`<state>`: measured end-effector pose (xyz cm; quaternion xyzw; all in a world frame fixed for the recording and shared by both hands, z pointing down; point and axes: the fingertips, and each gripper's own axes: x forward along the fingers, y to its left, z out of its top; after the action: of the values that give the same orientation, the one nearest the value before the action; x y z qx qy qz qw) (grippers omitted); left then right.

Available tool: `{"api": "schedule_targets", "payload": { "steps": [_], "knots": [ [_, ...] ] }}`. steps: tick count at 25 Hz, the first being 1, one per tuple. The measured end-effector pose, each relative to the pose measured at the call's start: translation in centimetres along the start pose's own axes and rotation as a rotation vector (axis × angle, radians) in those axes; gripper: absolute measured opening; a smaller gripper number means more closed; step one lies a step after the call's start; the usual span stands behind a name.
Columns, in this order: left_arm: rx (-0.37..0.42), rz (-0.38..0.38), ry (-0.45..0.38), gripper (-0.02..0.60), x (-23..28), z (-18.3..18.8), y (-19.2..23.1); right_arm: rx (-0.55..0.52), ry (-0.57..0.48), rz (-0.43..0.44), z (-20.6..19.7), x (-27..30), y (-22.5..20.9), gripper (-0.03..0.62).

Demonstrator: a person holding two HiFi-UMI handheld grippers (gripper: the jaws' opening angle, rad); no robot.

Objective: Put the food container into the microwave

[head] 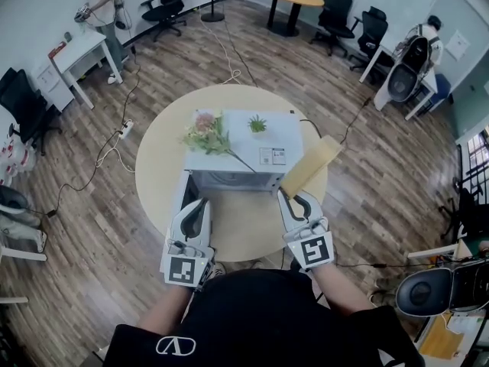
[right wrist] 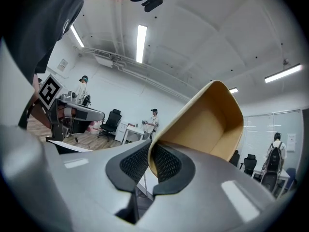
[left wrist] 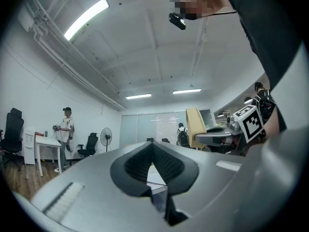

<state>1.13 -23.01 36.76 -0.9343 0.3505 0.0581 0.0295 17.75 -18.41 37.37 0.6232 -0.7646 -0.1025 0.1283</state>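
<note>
Carry step: your right gripper [head: 296, 199] pinches container [head: 309, 167] rim; left gripper [head: 200, 205] closed, empty. Next: swing container left into microwave [head: 279, 132] mouth, table's near edge

Matt cardboard container [right wrist: 212, 124], glossy wooden floor [head: 382, 167]

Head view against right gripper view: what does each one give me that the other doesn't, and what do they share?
Only the head view: the microwave on the round table, with flowers and a small plant on its top. Only the right gripper view: the right gripper with its jaws closed on the rim of the food container, and the container's bare inside. Both: the tan container held in that gripper, and the left gripper beside it.
</note>
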Motion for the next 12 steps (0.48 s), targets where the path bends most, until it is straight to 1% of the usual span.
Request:
{"api": "schedule_targets", "payload": {
  "steps": [2, 6, 8, 10, 12],
  "knots": [
    [-0.010, 0.013, 0.042, 0.000, -0.3, -0.8, 0.2, -0.026, 0.023, 0.043, -0.1, 1.1, 0.4, 0.018],
    [-0.016, 0.039, 0.048, 0.000, -1.0, -1.8, 0.9, -0.078, 0.088, 0.177, -1.0, 3.4, 2.7, 0.018],
    [-0.023, 0.051, 0.071, 0.000, -1.8, -2.7, 1.2, -0.108, 0.124, 0.268, -2.0, 4.3, 4.6, 0.018],
    [-0.028, 0.071, 0.059, 0.000, -2.4, -3.1, 1.8, -0.150, 0.171, 0.374, -3.3, 5.1, 6.9, 0.018],
    [-0.034, 0.090, 0.074, 0.000, -3.0, -3.6, 2.4, -0.207, 0.227, 0.486, -5.0, 5.5, 9.4, 0.018]
  ]
}}
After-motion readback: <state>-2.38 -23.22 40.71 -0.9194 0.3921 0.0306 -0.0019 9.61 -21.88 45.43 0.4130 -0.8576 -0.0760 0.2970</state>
